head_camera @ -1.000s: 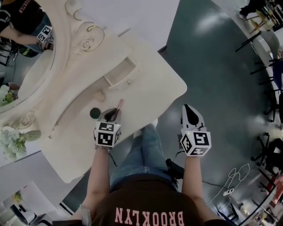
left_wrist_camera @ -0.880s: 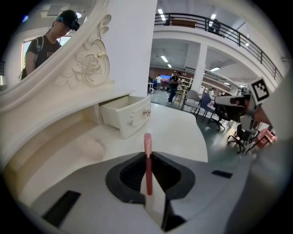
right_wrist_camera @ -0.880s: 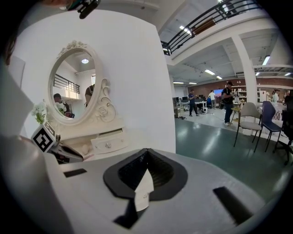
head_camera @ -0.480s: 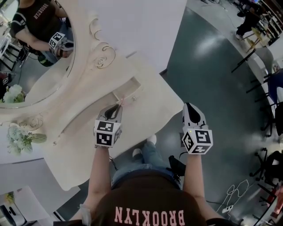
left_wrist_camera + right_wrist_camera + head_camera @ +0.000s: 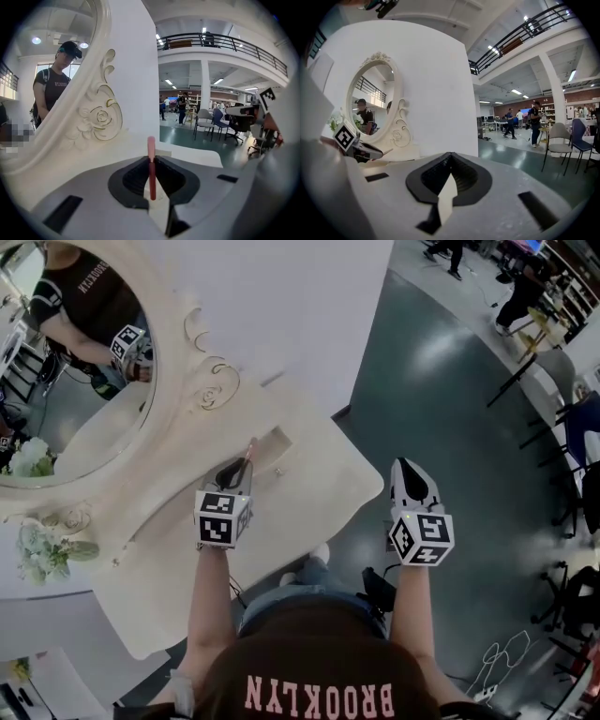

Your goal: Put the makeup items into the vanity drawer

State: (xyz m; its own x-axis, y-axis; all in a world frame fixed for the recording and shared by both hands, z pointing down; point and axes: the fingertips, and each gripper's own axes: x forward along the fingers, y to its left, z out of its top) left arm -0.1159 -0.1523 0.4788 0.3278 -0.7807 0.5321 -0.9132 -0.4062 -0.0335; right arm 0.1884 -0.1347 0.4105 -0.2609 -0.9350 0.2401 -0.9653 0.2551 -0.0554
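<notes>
Both grippers are sitting higher than a second ago. The left gripper is now off the tabletop spot where a black round compact and a beige item were lying, and is hanging just beside the open drawer.

- Left gripper, one: jaws are closing almost fully and pinching a slim pink makeup stick. The stick is standing upright between the pads, its paler tip projecting past the fingertips.
- Pink makeup stick, one: it is hanging over the vanity top, not yet in the drawer. In the head view its tip is pointing at the drawer's near edge.
- Right gripper, one: jaws are pressing together on nothing. It is hovering over the grey floor, off the vanity's right edge, well apart from the drawer.
- Drawer, one: it is standing pulled out on the vanity top.
- Oval mirror, one: it is reflecting the person and the left gripper's marker cube.
- Flower bunch, one: it is sitting at the mirror's foot.
</notes>
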